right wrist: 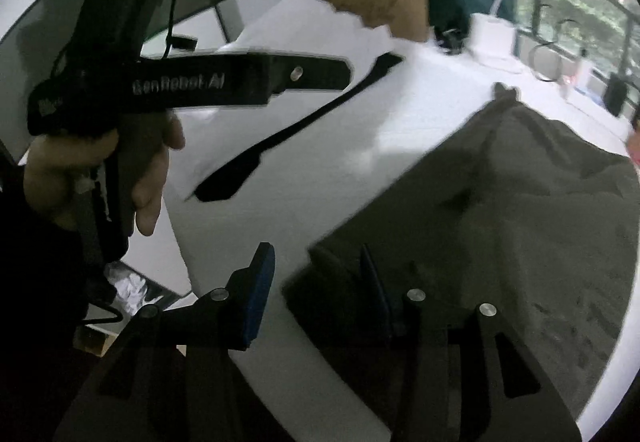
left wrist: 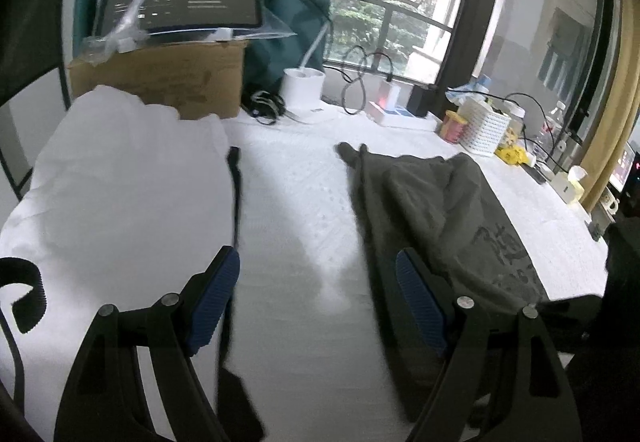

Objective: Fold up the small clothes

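Home desk by a window (left wrist: pixel 400 2), cluttered with cables (left wrist: pixel 360 82) and bottles (left wrist: pixel 554 118).

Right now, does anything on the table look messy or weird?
Yes. The dark green garment lies rumpled, not flat, its near edge hanging over the table edge. Both grippers are open, holding nothing.

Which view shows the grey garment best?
The left wrist view: the grey garment shows nearly whole, lying on the white table. The right wrist view shows it too close, blurred, partly cut off.
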`<state>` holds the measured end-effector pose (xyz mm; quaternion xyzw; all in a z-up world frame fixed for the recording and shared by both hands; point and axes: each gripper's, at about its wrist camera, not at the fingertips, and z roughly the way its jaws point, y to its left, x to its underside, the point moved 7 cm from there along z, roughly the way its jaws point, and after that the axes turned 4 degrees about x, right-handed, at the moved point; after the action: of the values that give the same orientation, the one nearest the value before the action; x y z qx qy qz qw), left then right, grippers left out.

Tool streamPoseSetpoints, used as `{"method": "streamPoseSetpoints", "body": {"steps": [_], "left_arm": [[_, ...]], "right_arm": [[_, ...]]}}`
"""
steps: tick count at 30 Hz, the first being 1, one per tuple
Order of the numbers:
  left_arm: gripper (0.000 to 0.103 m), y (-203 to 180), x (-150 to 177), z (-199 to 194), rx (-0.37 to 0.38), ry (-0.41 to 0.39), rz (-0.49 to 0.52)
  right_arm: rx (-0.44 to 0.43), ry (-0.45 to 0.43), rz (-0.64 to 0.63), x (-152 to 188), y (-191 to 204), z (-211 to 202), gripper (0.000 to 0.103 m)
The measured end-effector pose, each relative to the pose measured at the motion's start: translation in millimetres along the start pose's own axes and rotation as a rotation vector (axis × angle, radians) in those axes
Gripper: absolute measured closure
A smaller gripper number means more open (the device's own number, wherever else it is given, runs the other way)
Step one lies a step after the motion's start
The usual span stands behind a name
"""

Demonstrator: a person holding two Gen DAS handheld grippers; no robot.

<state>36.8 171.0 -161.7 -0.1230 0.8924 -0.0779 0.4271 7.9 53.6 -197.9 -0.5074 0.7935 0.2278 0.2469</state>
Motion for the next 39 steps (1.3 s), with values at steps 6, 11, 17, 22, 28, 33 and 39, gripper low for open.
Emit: {"method": "streamPoseSetpoints", "body": {"steps": [6,11,17,22,28,33,39], "left_arm": [[0.023,-36,4,10,0.047,0.032,0.046],[0.023,-71,12,24,0.104,0.08,0.09],[0.023,-96,43,40,0.125,0.171,0.151],[0.047,-105,76,49,0.132,0.264,0.185],[0.094,-116,82,33,0.108,0.233,0.247],[0.099,-107,78,22,0.105,0.218,0.206],[0.099,-107,78,17,0.109,0.221,0.195]], "right_arm": [[0.098,-0.046,0.101,21,-49,-38,0.028],[0.203,-0.072,0.212,50,-100,-64,0.028],[0.346,-0.033,0.29,96,-146,-70,0.028],[0.462,0.022,0.232,123,-156,-66,0.028],[0.386,0.029,0.254,130,-149,-68,0.028],[0.319,0.024,0.251,133,-130,-72,0.069],[0.288,0.018,0.274,134,-123,-75,0.086]]}}
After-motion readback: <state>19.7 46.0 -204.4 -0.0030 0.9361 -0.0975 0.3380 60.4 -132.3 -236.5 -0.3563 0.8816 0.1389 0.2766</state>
